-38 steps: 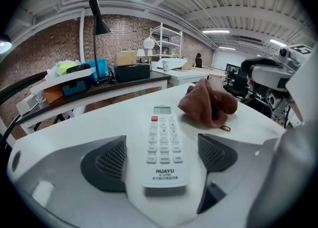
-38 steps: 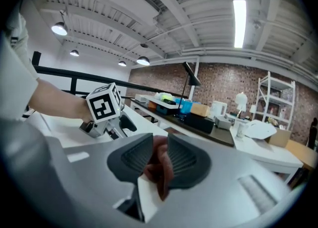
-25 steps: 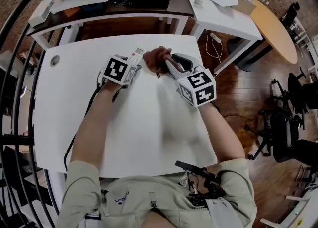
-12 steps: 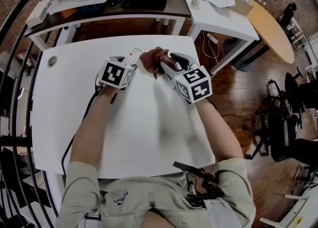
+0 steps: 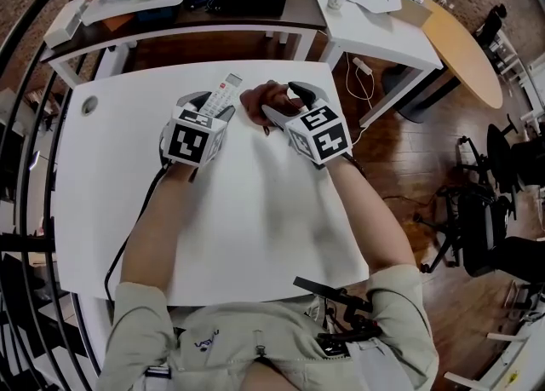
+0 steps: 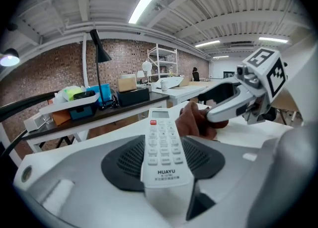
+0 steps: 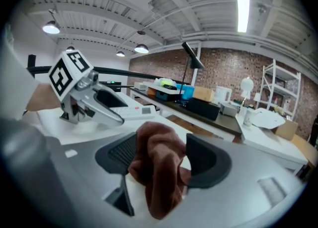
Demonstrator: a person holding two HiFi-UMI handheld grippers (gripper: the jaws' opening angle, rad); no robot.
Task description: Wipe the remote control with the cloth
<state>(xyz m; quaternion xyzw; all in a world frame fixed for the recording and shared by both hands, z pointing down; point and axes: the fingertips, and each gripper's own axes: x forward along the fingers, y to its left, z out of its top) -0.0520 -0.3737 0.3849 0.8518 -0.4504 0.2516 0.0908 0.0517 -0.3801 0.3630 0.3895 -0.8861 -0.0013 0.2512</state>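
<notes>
Here the remote control (image 6: 161, 145) sits clamped in the left claw (image 6: 164, 165).

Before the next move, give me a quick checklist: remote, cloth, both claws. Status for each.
1. Grip on remote control by left claw: ok, pads clamp its sides.
2. Buttons facing up: ok.
3. Hold on cloth by right claw: not ok; its jaws have just been opening, and the cloth sits loose between them.
4. Cloth on the remote: not ok, it sits beside the far end.
5. Cloth resting on table: cannot tell.
</notes>
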